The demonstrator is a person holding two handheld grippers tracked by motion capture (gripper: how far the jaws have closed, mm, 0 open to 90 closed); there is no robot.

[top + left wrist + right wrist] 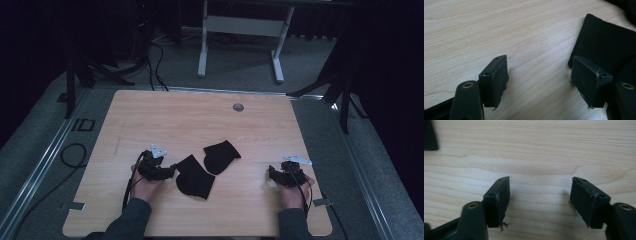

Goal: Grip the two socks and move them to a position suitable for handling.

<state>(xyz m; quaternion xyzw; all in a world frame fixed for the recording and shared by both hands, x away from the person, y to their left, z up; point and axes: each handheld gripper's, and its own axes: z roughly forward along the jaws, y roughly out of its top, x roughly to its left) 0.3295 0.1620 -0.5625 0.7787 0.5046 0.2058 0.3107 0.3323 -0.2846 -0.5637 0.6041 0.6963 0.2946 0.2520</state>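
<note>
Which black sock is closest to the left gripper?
The near black knitted sock, right beside the left gripper. The other black sock lies farther back and right.

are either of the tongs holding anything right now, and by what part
Nothing is held. The left tongs are open beside the near black sock; the right tongs are open over bare table.

Two black socks are lying flat on the wooden surface (150, 120). The near sock (195, 177) is sitting just beside the far sock (220, 156), their edges almost touching.
</note>
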